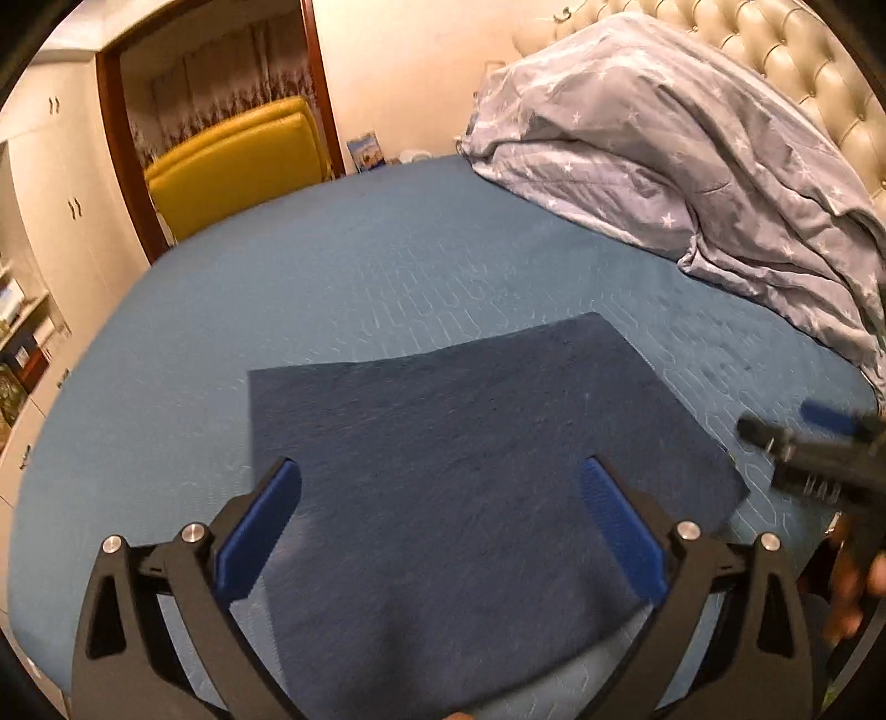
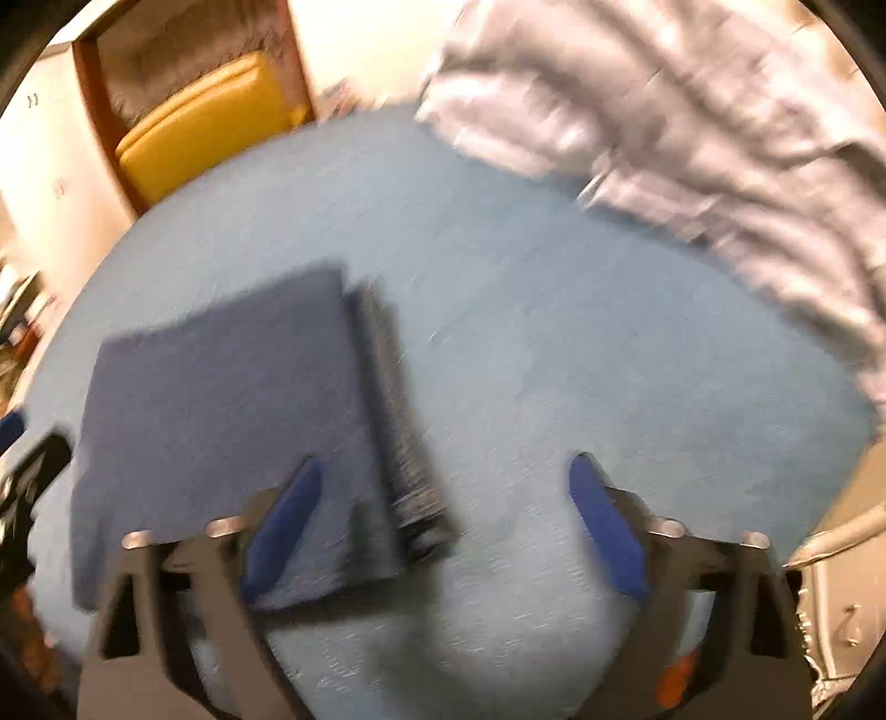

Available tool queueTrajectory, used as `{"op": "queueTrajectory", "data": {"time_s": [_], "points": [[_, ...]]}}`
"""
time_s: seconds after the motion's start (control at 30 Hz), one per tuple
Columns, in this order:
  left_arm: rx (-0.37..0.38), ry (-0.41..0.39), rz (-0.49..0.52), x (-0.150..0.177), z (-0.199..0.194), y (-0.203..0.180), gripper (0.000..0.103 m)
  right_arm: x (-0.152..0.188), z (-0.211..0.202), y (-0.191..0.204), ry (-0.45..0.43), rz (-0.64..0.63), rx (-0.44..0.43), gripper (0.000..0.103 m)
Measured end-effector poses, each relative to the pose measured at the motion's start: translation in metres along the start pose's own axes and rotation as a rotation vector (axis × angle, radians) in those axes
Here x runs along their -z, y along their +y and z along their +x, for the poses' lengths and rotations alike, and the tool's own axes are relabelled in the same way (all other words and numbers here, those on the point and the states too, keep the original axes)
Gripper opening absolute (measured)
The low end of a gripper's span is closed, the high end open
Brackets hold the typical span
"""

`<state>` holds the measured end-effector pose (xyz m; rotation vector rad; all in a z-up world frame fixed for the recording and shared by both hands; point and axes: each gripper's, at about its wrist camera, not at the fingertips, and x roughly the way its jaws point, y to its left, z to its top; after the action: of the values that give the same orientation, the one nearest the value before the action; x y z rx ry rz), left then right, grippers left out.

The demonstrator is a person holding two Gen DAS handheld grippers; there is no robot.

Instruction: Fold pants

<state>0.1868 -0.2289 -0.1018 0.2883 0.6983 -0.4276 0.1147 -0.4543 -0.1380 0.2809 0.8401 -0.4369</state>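
Observation:
Dark blue pants [image 1: 470, 415], folded into a flat rectangle, lie on the blue bed sheet [image 1: 277, 277]. My left gripper [image 1: 443, 471] hovers open over their near part, with nothing pinched between its blue pads. In the left wrist view my right gripper [image 1: 786, 423] shows blurred just past the pants' right edge, held by a hand. The right wrist view is blurred. In it the pants [image 2: 221, 399] lie to the left, with a darker ribbed waistband [image 2: 398, 432] along their right edge. My right gripper [image 2: 443, 465] stands open above that edge, not touching the cloth.
A crumpled grey-blue duvet with white stars [image 1: 664, 166] is heaped at the back right against a tufted cream headboard [image 1: 775, 50]. A yellow chair [image 1: 232, 166] stands beyond the bed's far edge in a doorway. White cupboards [image 1: 55, 194] line the left wall.

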Motion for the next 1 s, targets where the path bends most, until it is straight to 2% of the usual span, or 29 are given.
{"op": "queueTrajectory", "data": {"time_s": [0.07, 0.13, 0.23, 0.37, 0.6, 1.0], "points": [[0.021, 0.028, -0.003, 0.007, -0.009, -0.002, 0.101, 0.002, -0.018, 0.002, -0.019, -0.01, 0.042, 0.089], [0.085, 0.033, 0.002, 0.013, -0.021, -0.005, 0.101, 0.007, -0.034, 0.01, -0.035, -0.033, 0.057, 0.089], [0.124, 0.05, -0.023, 0.019, -0.034, -0.006, 0.101, 0.018, -0.056, 0.021, -0.056, -0.062, 0.087, 0.089], [0.14, 0.069, -0.067, 0.025, -0.048, 0.005, 0.101, 0.028, -0.075, 0.032, -0.046, -0.05, 0.076, 0.089], [0.079, 0.08, -0.089, 0.025, -0.057, 0.014, 0.101, 0.033, -0.086, 0.054, -0.05, -0.099, 0.081, 0.089], [0.09, 0.099, -0.109, 0.022, -0.053, 0.019, 0.101, 0.032, -0.083, 0.061, -0.043, -0.103, 0.053, 0.089]]}}
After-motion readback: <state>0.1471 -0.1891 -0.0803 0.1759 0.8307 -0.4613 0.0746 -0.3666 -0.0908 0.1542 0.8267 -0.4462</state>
